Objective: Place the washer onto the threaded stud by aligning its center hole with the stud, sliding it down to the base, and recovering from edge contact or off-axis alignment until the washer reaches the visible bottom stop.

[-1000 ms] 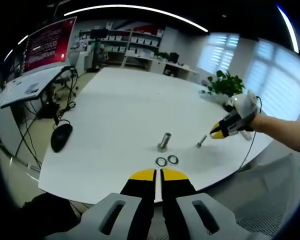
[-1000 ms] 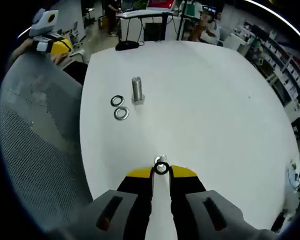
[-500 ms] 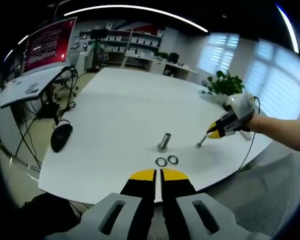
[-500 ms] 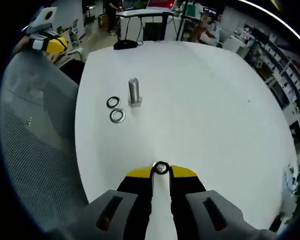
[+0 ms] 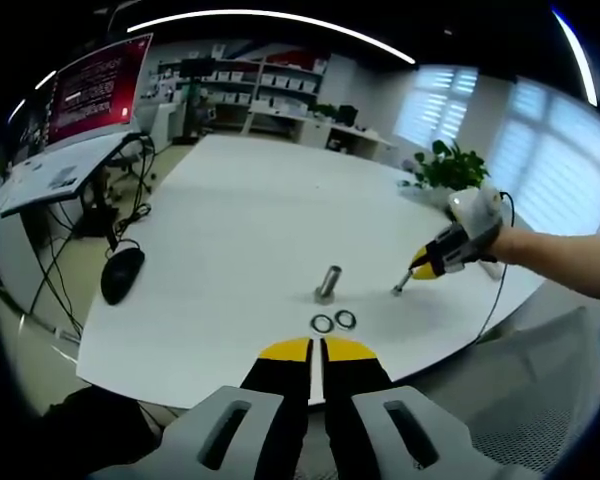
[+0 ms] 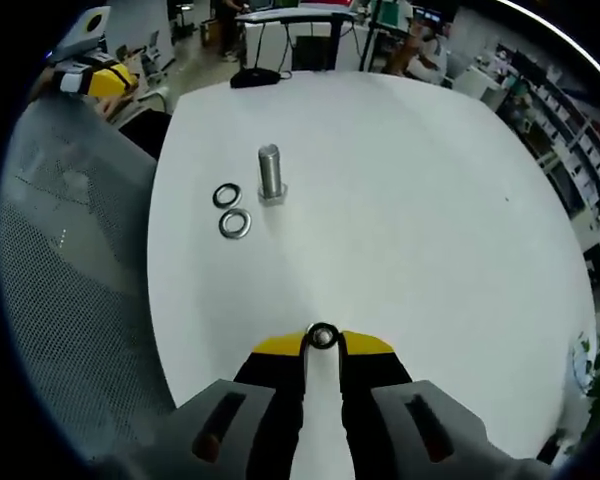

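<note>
Washers: three — two metal rings [image 6: 231, 208] laid flat beside the stud, one washer [image 6: 323, 336] pinched by the right gripper [image 6: 323, 345].
Stud: one upright threaded metal stud [image 6: 270, 174].
Left gripper [image 5: 316, 351]: jaws closed — nothing held.

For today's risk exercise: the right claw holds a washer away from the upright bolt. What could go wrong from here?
1. The right claw pinches the washer only at its tips, so it may slip out on the way.
2. The bolt stands loose on the table; an off-centre landing could tip it.
3. Two spare washers lie beside the bolt and could get knocked.
</note>
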